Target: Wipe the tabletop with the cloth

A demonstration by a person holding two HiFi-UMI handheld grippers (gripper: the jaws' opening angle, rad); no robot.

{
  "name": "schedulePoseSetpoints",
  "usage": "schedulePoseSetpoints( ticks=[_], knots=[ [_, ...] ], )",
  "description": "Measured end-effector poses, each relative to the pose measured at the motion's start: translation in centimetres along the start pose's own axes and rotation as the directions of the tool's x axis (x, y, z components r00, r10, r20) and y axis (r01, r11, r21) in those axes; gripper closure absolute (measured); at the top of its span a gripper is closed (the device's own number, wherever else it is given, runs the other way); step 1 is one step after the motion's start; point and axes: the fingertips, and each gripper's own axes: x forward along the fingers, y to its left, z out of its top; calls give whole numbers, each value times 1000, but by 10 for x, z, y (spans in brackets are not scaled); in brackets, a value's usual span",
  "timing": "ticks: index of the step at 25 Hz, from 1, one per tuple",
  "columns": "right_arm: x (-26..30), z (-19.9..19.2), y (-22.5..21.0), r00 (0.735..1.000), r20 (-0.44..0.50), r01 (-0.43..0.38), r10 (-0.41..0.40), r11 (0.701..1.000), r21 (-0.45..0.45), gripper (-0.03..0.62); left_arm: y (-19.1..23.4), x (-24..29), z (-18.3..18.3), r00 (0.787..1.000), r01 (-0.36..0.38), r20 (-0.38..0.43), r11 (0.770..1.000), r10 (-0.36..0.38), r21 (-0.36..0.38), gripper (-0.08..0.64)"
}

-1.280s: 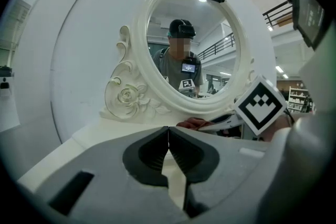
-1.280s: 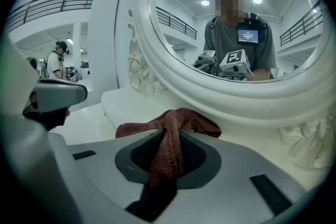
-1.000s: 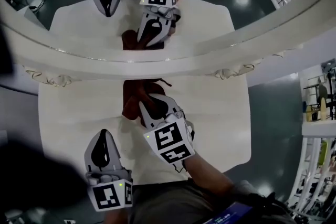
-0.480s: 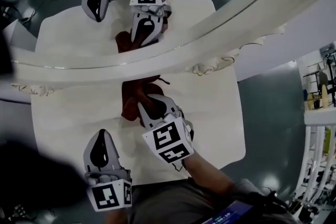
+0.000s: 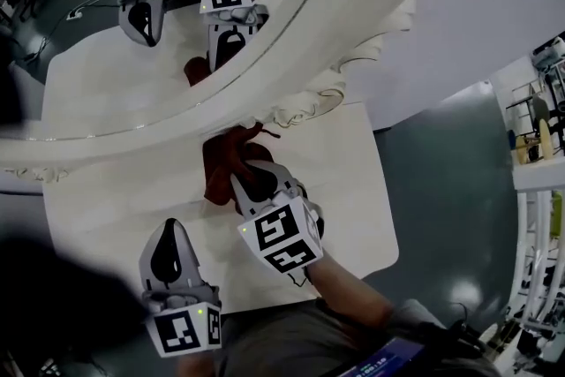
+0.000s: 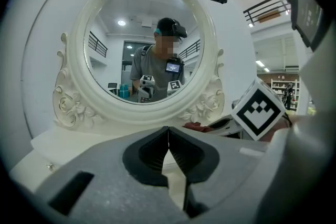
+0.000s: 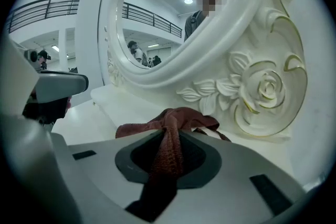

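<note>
Left gripper (image 5: 174,227) sits low on the person's left, close to the body, pointing away from it and tipped slightly down. Its fingers (image 6: 144,152) are together with tips touching and nothing between them. The left marker cube (image 5: 184,329) is at its rear end, nearest the body. Right gripper (image 5: 247,186) is further forward, just beside the left one but not touching it, and angled down more steeply. Its fingers (image 7: 206,157) are clamped on a fold of dark red cloth (image 7: 169,144), which runs up through the gap. Bare right forearm (image 5: 349,291) comes in from lower right. The hand is hidden behind the right marker cube (image 5: 281,236).
</note>
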Motion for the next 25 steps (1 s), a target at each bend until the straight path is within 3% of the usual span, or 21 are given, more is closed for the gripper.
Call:
schedulePoseSetpoints(
  ticks=[6, 16, 25],
  knots=[
    [-11, -13, -24, 1000, -2, 20, -20, 999, 28, 523, -24, 11, 5, 1000, 24, 2, 1000, -24, 17, 545],
    [-134, -88, -164, 998, 15, 60, -62, 993, 104, 522, -222, 27, 28, 996, 83, -13, 994, -83, 74, 545],
    [-188, -132, -243, 985, -13, 171, -171, 972, 161, 523, -307, 45, 37, 984, 177, -10, 978, -177, 107, 545]
  ],
)
